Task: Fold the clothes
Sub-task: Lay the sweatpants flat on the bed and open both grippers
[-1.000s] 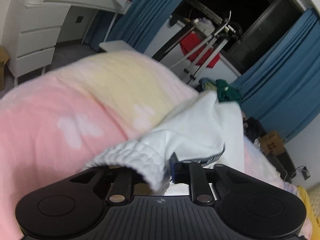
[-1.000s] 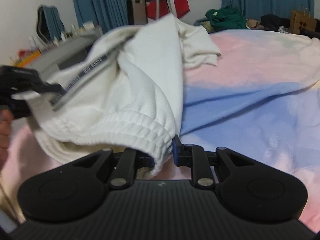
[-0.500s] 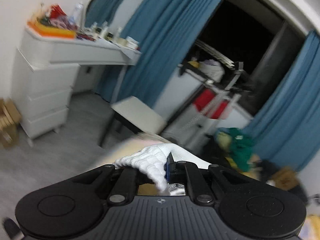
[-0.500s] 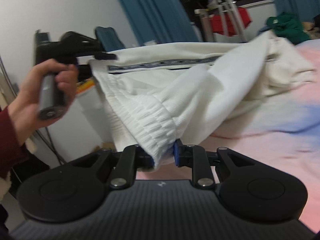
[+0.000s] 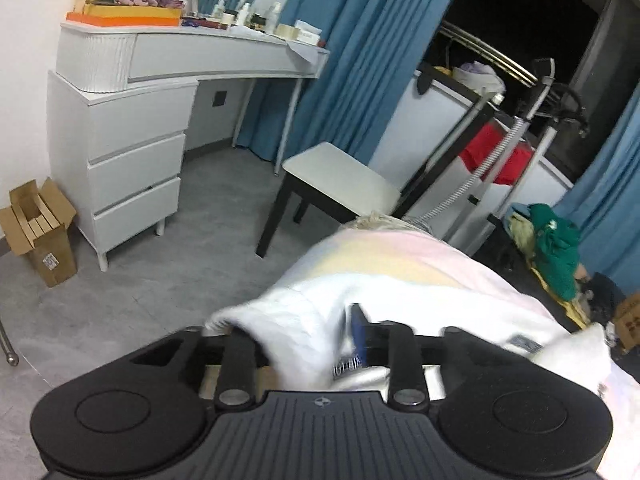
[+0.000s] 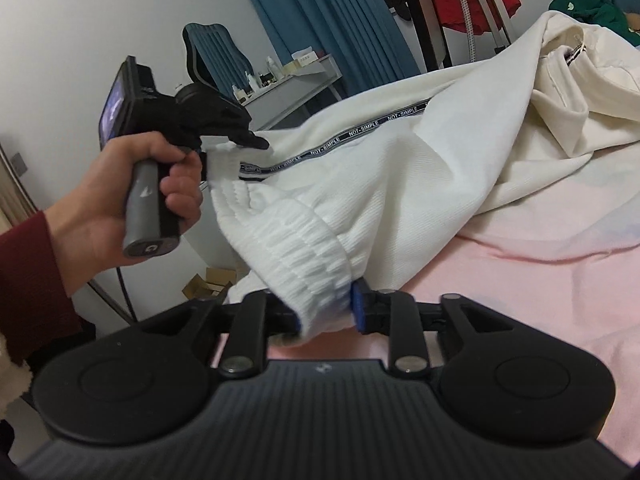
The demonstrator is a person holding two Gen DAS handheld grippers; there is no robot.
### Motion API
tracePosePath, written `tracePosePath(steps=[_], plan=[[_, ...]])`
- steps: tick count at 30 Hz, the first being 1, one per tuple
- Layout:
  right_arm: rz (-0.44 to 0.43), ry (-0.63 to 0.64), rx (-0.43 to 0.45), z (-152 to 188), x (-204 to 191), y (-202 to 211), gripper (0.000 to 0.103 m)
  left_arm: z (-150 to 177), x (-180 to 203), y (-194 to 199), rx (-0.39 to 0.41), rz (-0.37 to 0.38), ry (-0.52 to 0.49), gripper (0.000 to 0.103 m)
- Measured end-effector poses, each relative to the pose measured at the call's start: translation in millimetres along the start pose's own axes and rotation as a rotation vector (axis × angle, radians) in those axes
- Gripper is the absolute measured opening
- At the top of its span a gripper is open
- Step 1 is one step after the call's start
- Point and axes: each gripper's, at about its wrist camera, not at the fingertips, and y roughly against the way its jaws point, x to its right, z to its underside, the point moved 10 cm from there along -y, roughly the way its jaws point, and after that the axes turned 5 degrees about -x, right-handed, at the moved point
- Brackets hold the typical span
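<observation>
A pair of white trousers with a ribbed elastic waistband and a dark lettered side stripe is held up over the bed. My right gripper is shut on the waistband's near end. My left gripper, held in a hand, is shut on the waistband's other end, up and to the left. In the left wrist view the left gripper pinches the white cloth, which is blurred. The legs trail back onto the pink blanket.
A white dresser with bottles on top stands left, with a cardboard box beside it. A white stool and a clothes rack stand beyond the bed's end. Green clothes lie at the right. Blue curtains hang behind.
Both grippers have lifted the waistband off the bed and pulled apart, stretching it. The left wrist view swung from the blanket to the room and floor.
</observation>
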Motion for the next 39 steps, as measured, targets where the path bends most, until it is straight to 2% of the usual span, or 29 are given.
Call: tracePosePath(steps=[1,2,3,4,9,14,22,27,32,36,39], plan=[[-0.011,0.002,-0.002,0.4,-3.0,2.3,0.053,5.0,-1.0,6.6,-0.005,0.003,-0.007,0.059],[-0.025,0.003,-0.001,1.4,-6.4,5.2,0.075,11.3,-1.3,17.2,-0.003,-0.002,-0.022,0.072],[-0.033,0.013,0.008,0.9,-10.5,11.1,0.084,17.4,-1.4,27.7,0.001,-0.006,-0.037,0.081],[-0.038,0.027,0.021,-0.2,-15.0,18.3,0.091,22.7,0.0,37.7,0.011,-0.008,-0.057,0.083],[-0.016,0.086,0.073,-8.7,-26.8,63.3,0.091,61.5,16.2,92.4,0.044,-0.005,-0.169,0.087],[0.048,0.162,0.152,-27.2,-20.2,124.9,0.091,110.0,53.3,151.6,0.072,0.029,-0.238,0.089],[0.224,0.219,0.271,-44.1,42.1,211.8,0.091,202.5,169.5,221.0,0.164,0.167,-0.383,0.09],[0.329,0.25,0.339,-52.5,81.6,262.9,0.091,268.8,239.9,235.2,0.168,0.288,-0.464,0.09],[0.376,0.208,0.371,-48.6,125.9,273.4,0.091,292.1,283.6,229.4,0.21,0.308,-0.482,0.09],[0.393,0.145,0.384,-40.2,154.1,278.8,0.091,308.0,297.0,210.5,0.244,0.318,-0.493,0.092],[0.403,0.127,0.387,-38.5,164.1,277.8,0.091,315.3,281.7,189.8,0.217,0.324,-0.47,0.092]])
